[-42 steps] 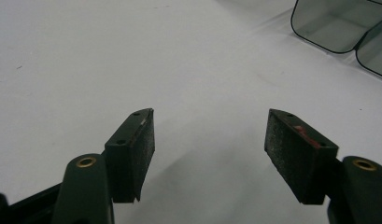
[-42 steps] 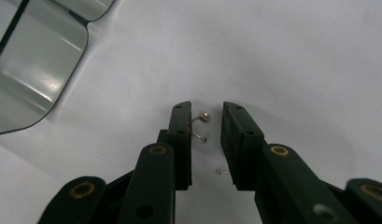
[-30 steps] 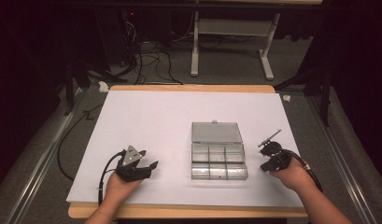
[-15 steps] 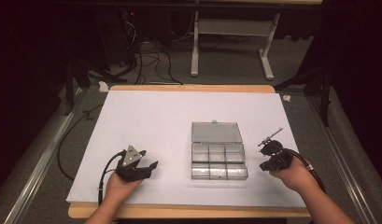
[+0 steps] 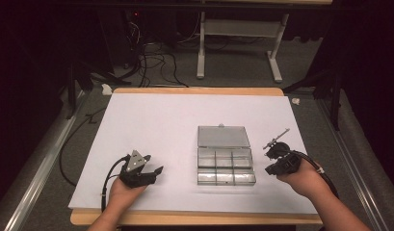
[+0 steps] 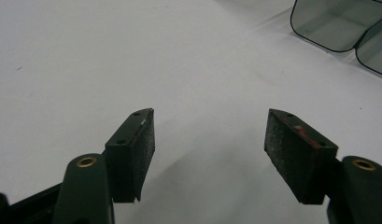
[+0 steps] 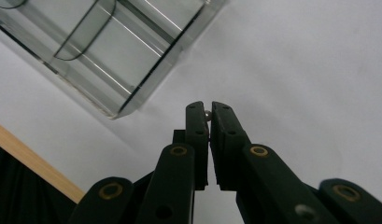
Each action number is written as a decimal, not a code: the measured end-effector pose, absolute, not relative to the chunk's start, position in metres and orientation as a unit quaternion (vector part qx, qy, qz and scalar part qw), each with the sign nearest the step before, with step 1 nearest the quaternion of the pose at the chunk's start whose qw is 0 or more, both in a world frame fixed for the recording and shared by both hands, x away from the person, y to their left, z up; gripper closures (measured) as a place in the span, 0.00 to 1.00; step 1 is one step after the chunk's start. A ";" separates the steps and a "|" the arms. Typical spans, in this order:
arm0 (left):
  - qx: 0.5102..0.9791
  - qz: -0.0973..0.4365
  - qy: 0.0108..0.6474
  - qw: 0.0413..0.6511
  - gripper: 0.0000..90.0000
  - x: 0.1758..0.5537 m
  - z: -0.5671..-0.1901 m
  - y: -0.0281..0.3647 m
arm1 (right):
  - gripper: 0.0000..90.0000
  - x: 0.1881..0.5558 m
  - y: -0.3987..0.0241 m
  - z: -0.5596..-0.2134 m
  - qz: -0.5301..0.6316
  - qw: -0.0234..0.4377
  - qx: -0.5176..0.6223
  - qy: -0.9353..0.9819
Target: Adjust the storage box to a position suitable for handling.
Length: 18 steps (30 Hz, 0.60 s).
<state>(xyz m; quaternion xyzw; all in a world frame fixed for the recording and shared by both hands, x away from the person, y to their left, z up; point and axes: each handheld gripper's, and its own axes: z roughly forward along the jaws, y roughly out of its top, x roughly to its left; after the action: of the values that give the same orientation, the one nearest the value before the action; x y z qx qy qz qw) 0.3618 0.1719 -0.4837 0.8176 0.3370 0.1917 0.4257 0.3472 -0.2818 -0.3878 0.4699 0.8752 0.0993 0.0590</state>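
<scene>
box [image 5: 226,162] on bench [image 5: 156,120], right of centre | lid at box's 12 | left gripper [image 5: 158,171] at box's 9 | right gripper [image 5: 269,161] at box's 3 | floor at bench's 12

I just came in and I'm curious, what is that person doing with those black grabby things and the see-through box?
A person sits at a white table with a hand-held gripper in each hand. The right hand-held gripper is shut on a tiny pale thing, maybe a bead, pinched at its tips, beside an open clear box with small compartments. It looks ready to drop it into the box. The left hand-held gripper rests open, with nothing between its jaws, off to the box's left.
</scene>
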 end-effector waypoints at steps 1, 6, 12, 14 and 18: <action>0.818 0.191 0.337 0.426 0.38 0.362 -0.484 0.172 | 0.97 0.347 -0.280 -0.386 0.100 0.058 0.468 0.876; 0.817 0.191 0.337 0.427 0.38 0.362 -0.484 0.172 | 0.97 0.346 -0.272 -0.381 0.102 0.058 0.459 0.881; 0.818 0.191 0.336 0.426 0.38 0.362 -0.484 0.172 | 0.97 0.347 -0.260 -0.377 0.103 0.056 0.448 0.887; 0.818 0.191 0.336 0.426 0.38 0.362 -0.484 0.173 | 0.97 0.347 -0.255 -0.377 0.105 0.055 0.441 0.890; 0.818 0.190 0.336 0.426 0.38 0.362 -0.484 0.173 | 0.97 0.347 -0.245 -0.378 0.107 0.052 0.431 0.894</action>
<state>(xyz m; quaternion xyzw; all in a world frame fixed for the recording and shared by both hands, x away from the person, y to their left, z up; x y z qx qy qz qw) 0.3621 0.1727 -0.4836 0.8178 0.3364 0.1904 0.4264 0.3473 -0.2445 -0.3777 0.4310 0.8945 0.1068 0.0518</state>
